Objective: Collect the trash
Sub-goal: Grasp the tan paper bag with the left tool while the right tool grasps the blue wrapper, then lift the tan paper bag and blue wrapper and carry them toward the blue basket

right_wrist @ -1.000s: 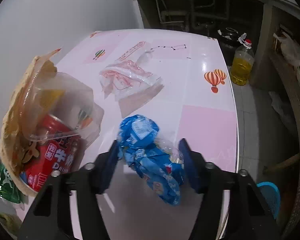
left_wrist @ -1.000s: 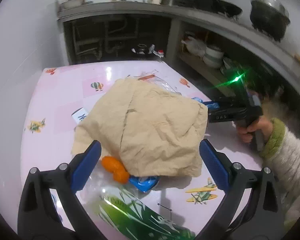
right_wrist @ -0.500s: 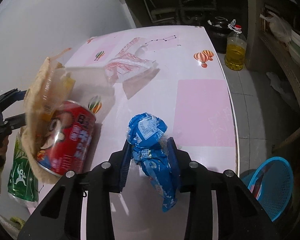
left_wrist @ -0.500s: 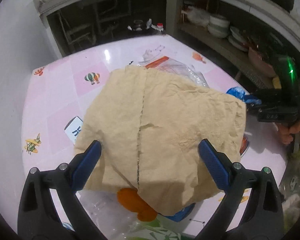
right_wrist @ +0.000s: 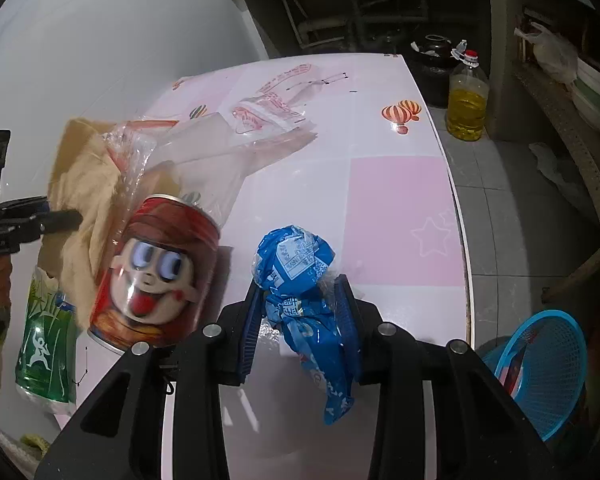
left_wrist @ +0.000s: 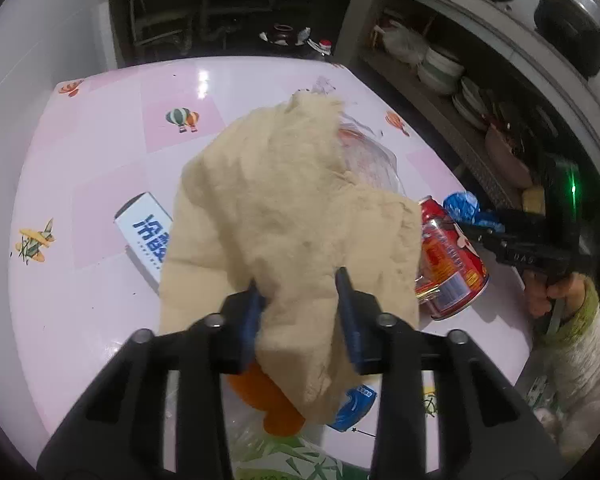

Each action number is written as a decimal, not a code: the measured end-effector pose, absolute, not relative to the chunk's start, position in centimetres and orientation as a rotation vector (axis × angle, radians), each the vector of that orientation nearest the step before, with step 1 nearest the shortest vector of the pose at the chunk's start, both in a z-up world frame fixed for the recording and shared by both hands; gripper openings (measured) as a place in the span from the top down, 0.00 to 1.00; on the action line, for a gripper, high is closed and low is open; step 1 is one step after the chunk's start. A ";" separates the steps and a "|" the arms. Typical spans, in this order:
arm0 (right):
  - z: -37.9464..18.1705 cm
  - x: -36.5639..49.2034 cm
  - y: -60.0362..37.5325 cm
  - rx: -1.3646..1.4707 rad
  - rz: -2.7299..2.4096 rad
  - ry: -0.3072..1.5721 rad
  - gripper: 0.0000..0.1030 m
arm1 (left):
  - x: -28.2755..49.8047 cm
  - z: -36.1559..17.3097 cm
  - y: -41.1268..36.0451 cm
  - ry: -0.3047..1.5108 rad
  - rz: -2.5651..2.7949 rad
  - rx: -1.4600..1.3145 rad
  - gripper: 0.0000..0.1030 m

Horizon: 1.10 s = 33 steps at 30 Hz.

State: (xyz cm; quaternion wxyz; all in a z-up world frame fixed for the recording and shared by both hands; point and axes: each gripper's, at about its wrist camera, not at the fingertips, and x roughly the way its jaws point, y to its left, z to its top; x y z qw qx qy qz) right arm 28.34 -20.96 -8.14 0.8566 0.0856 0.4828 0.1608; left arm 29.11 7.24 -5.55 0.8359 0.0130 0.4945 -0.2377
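My left gripper (left_wrist: 300, 284) is shut on a crumpled tan paper sheet (left_wrist: 284, 216) and holds it above the pink table (left_wrist: 100, 140); the sheet also shows in the right wrist view (right_wrist: 84, 184). My right gripper (right_wrist: 300, 292) is shut on a crumpled blue wrapper (right_wrist: 296, 264), seen in the left wrist view (left_wrist: 462, 206) too. A red drink can (right_wrist: 156, 272) lies beside the wrapper, next to the paper (left_wrist: 448, 256). A clear plastic bag (right_wrist: 260, 120) lies farther back.
A white box with blue lettering (left_wrist: 144, 228), an orange peel (left_wrist: 272, 404), a small blue packet (left_wrist: 352, 404) and a green packet (right_wrist: 44, 344) lie on the table. A blue basket (right_wrist: 540, 368) and an oil bottle (right_wrist: 466, 100) stand on the floor at right.
My left gripper has closed on the tan paper and lifted it, uncovering the red can. My right gripper has closed tighter on the blue wrapper and raised it.
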 end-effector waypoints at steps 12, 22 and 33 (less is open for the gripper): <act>-7.8 28.0 -21.7 0.196 0.314 0.998 0.66 | 27.9 -1.9 8.7 0.940 -0.473 0.000 0.78; -7.8 27.9 -21.9 0.201 0.305 0.996 0.66 | 26.9 0.0 9.1 0.901 -0.448 0.060 0.78; -7.9 28.0 -21.9 0.199 0.308 0.996 0.66 | 26.0 -0.1 8.6 0.867 -0.377 0.179 0.70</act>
